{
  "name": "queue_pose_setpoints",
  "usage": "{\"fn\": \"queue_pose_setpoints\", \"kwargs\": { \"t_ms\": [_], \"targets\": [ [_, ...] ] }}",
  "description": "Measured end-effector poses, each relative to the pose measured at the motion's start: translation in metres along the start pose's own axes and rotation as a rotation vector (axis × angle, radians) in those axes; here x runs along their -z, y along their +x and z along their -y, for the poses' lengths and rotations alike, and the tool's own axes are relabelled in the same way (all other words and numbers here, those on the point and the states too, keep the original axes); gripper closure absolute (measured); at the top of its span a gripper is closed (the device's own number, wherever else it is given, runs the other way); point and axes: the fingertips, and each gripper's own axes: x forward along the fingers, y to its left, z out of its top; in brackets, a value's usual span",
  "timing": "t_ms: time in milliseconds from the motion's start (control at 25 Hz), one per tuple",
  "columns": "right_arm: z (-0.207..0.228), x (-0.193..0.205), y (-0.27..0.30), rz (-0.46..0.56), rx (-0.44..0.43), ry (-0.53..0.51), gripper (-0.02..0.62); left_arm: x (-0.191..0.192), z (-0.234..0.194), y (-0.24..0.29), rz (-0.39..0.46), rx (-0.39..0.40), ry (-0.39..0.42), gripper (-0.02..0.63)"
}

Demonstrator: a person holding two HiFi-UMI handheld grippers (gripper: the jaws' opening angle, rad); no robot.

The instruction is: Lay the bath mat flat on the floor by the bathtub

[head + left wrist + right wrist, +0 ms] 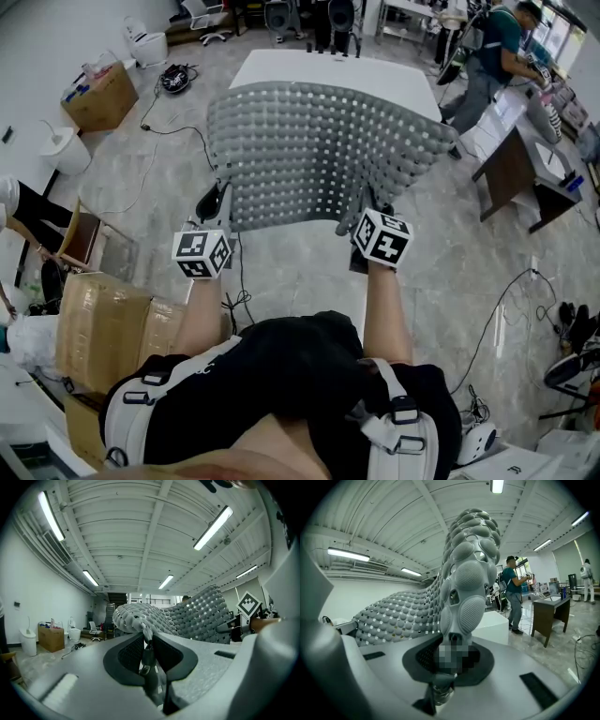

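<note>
The left gripper (147, 644) is clenched on the near left edge of the grey rubber bath mat with a pebbled, perforated surface (319, 155); a thin fold of the mat is pinched between its dark pads. The right gripper (450, 660) is likewise clamped on the mat's near right corner, which rises steeply from its jaws in the right gripper view. Stretched between the two grippers, the mat is held up in the air in front of the person, arching away from them, its far edge overlapping the near side of the white box-shaped bathtub (337, 67) in the head view. Below it lies the grey marble-tiled floor (300, 272), which the mat does not touch. A brown cardboard box (98, 94) stands off to the left near the wall. To the right, a person in a teal shirt (492, 56) leans over a dark brown desk (511, 169).
</note>
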Motion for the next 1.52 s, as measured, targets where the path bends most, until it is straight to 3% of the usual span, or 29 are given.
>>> {"fn": "queue_pose_setpoints", "kwargs": {
  "t_ms": [400,800,1160,1520],
  "targets": [
    [-0.018,-0.001,0.028,0.005,-0.026,-0.016,0.551,0.009,-0.027,0.016,-0.006,0.001,-0.005,0.548],
    [0.007,-0.018,0.106,0.024,-0.031,0.005,0.551,0.016,-0.043,0.093,0.010,0.009,0.026,0.548],
    [0.030,-0.064,0.243,0.014,-0.068,-0.021,0.551,0.030,-0.075,0.227,-0.003,-0.021,0.009,0.548],
    [0.098,-0.127,0.412,-0.041,-0.080,-0.006,0.551,0.034,-0.079,0.426,-0.050,-0.005,0.006,0.548]
  ]
}}
